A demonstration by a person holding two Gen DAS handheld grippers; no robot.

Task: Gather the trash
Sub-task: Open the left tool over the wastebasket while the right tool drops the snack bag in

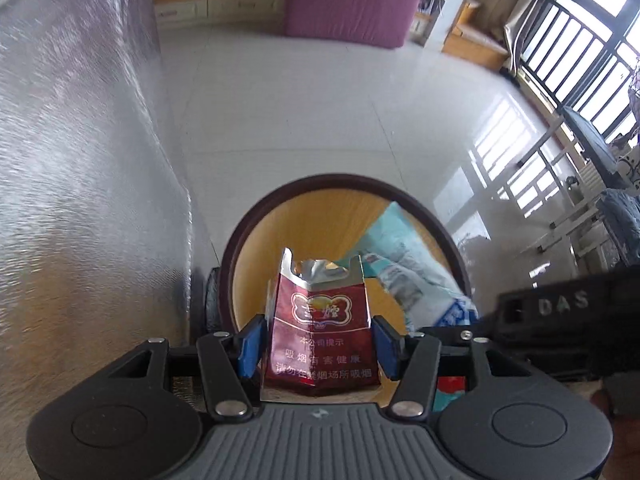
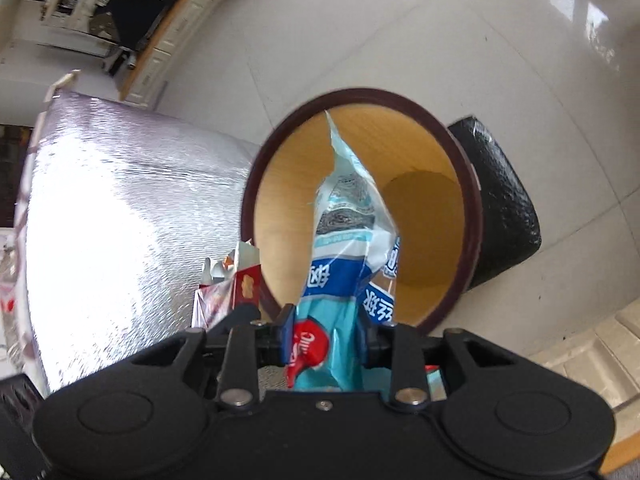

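1. Two items hang over the bin (image 2: 472,200): the left gripper (image 1: 318,346) pinches a cigarette pack (image 1: 320,332), and the right gripper (image 2: 326,334) pinches a wrapper (image 2: 348,248).
2. Centre each over the opening, then let go.

the bin (image 1: 348,192) stands on the floor (image 1: 320,100), just beside the foil-covered block (image 1: 80,160) on its left; the cigarette pack (image 1: 320,332) sits between the left gripper's (image 1: 318,346) pads, before the bin's mouth; right of it, the snack wrapper (image 2: 344,240), between the right gripper's (image 2: 326,330) pads, reaches into the bin; a black bag (image 2: 500,200) lies behind the bin on its right in the right wrist view
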